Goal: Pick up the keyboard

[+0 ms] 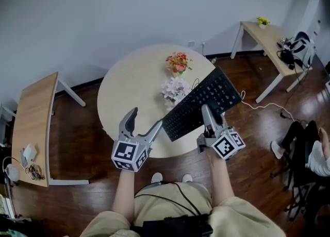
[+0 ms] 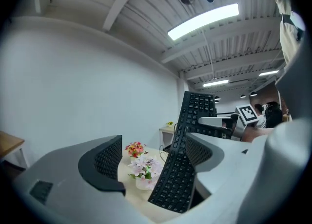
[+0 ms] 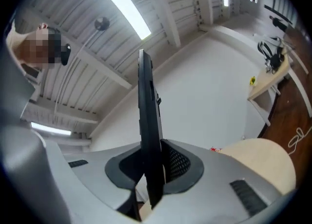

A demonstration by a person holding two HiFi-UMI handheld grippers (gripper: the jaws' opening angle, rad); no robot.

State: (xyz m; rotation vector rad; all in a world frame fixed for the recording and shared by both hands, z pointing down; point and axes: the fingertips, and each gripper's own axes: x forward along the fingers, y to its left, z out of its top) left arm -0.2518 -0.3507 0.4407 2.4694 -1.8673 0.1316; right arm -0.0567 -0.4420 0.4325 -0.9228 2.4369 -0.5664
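Note:
A black keyboard (image 1: pixel 203 102) hangs tilted over the near right edge of the round table (image 1: pixel 129 91). My right gripper (image 1: pixel 209 112) is shut on its near long edge. In the right gripper view the keyboard (image 3: pixel 148 121) stands edge-on, pinched between the pads of my right gripper (image 3: pixel 151 169). My left gripper (image 1: pixel 146 118) is open by the keyboard's left end, with nothing pressed between its fingers. In the left gripper view the keyboard (image 2: pixel 183 169) rises steeply just beside the right finger (image 2: pixel 202 152) of my left gripper (image 2: pixel 153 157).
Orange flowers (image 1: pixel 178 63) and pale pink flowers (image 1: pixel 174 87) stand on the table just behind the keyboard. A white cable (image 1: pixel 258 106) trails on the wooden floor. Wooden desks stand at the left (image 1: pixel 33 122) and back right (image 1: pixel 268 40). A seated person (image 1: pixel 315 153) is at the right edge.

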